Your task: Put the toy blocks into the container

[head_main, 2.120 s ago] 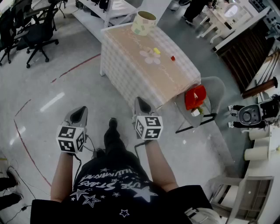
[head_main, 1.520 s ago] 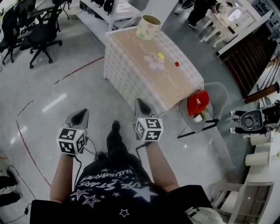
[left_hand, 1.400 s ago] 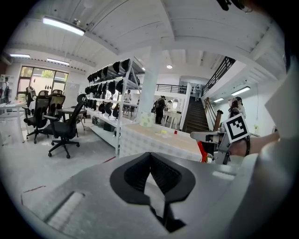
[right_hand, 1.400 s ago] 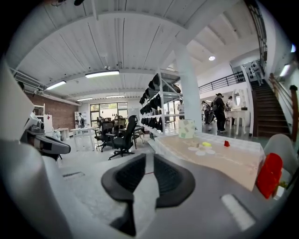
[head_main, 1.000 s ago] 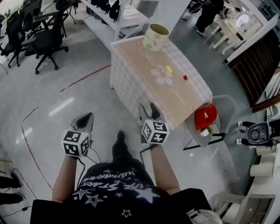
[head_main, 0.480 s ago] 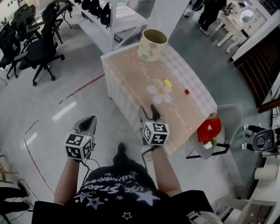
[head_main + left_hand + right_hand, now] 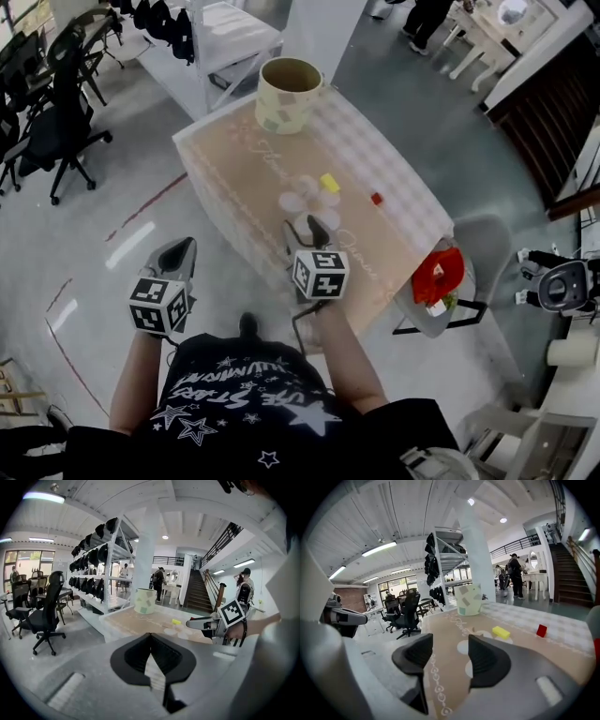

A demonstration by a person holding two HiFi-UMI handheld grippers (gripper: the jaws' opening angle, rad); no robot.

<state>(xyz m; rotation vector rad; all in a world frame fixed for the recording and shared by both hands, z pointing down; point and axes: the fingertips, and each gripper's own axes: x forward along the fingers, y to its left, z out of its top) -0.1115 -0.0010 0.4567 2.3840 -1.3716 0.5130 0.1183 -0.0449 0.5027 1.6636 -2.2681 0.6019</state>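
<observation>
A yellow block (image 7: 330, 183) (image 7: 501, 632) and a small red block (image 7: 376, 199) (image 7: 541, 630) lie on a low table (image 7: 244, 178) with a tan runner. A pale, open-topped cylindrical container (image 7: 286, 95) (image 7: 468, 600) (image 7: 145, 601) stands at the table's far end. My right gripper (image 7: 307, 229) (image 7: 447, 656) hovers open over the table's near edge, short of the blocks, with nothing between its jaws. Off the table's left side, over the floor, my left gripper (image 7: 179, 251) (image 7: 151, 656) is shut and empty.
A grey chair (image 7: 473, 258) holding a red bag (image 7: 439, 275) stands right of the table. White shelving (image 7: 230, 33) stands beyond the container. Black office chairs (image 7: 47, 131) are at the far left. A person (image 7: 514, 576) stands far behind.
The person has walked up to the table, which now lies closer and lower in the head view. My right gripper has gone from shut to open and now reaches over the table's edge.
</observation>
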